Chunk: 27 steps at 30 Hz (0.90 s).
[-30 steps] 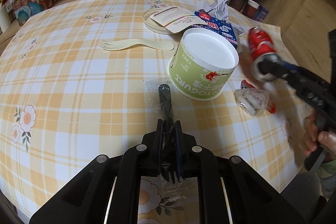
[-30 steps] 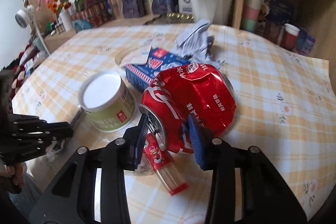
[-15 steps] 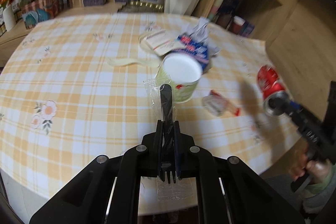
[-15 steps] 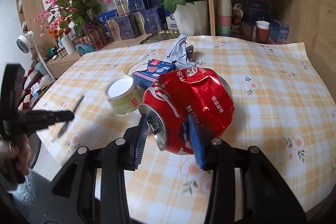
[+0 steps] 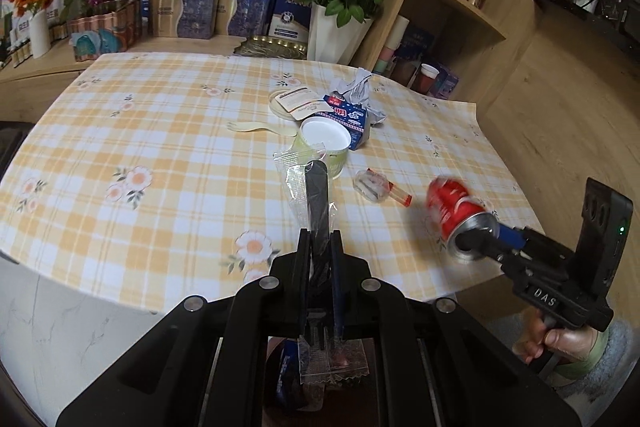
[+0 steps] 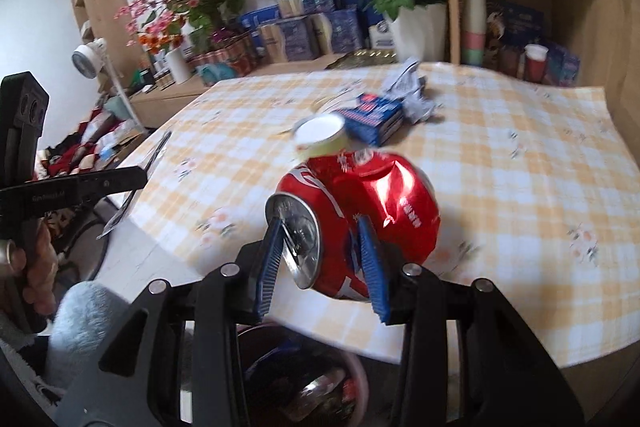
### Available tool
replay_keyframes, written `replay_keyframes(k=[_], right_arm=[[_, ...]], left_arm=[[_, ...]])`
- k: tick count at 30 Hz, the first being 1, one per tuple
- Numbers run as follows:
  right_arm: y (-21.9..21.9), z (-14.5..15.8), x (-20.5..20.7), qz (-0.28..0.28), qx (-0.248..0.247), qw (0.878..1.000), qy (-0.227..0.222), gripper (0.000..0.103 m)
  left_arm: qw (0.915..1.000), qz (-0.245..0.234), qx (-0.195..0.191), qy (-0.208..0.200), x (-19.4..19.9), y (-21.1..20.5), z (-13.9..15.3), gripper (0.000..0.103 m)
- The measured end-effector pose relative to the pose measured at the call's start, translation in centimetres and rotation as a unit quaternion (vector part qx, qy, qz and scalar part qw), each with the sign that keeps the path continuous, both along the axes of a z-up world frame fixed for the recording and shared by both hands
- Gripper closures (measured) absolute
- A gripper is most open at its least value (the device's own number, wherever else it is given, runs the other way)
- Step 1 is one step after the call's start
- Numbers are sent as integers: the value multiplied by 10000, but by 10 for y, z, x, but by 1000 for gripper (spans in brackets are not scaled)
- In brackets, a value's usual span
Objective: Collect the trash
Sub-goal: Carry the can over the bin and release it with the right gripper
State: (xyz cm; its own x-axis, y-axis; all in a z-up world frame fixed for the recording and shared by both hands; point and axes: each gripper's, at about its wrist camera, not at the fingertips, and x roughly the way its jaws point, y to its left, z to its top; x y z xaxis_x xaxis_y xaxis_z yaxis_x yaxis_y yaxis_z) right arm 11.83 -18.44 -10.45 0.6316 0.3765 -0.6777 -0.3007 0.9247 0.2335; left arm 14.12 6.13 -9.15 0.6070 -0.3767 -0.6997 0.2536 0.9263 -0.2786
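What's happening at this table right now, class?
A person is clearing trash with two handheld grippers. The left gripper is shut on a wrapped black fork; the right gripper is shut on a crushed red can, above a bin below the table edge. A yogurt cup, blue carton and small wrapper remain on the table.

Yogurt cup [image 5: 325, 143] on table [image 5: 160, 131]; carton [image 5: 347, 115] behind it; toothpick pack [image 5: 378, 185] right.

"DAS" on the right tongs [image 5: 486, 242] body.
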Motion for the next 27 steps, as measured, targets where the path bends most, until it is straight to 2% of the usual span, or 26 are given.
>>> replay_keyframes(k=[4, 11, 15, 20, 24, 26, 27], right_arm=[[10, -11, -20, 195, 370, 9982, 419, 64], [25, -40, -50, 373, 492, 9924, 1063, 64], [30, -57, -51, 402, 422, 9866, 1522, 64], [28, -67, -47, 322, 472, 9827, 1761, 63], [27, -75, -45, 226, 481, 9795, 1942, 61], [27, -77, -45, 160, 464, 9789, 1983, 55], [25, -77, -43, 138, 447, 9792, 1975, 45]], left_arm=[[9999, 7, 91, -71, -19, 9, 1, 93], [10000, -20, -24, 26, -37, 15, -14, 93], [9999, -72, -73, -1, -39, 13, -16, 93], [9999, -99, -105, -63, -43, 12, -17, 93], [9999, -118, -105, 49, -44, 14, -24, 93], [9998, -93, -135, 98, -43, 19, -27, 93], [9998, -84, -161, 126, -43, 21, -27, 93]])
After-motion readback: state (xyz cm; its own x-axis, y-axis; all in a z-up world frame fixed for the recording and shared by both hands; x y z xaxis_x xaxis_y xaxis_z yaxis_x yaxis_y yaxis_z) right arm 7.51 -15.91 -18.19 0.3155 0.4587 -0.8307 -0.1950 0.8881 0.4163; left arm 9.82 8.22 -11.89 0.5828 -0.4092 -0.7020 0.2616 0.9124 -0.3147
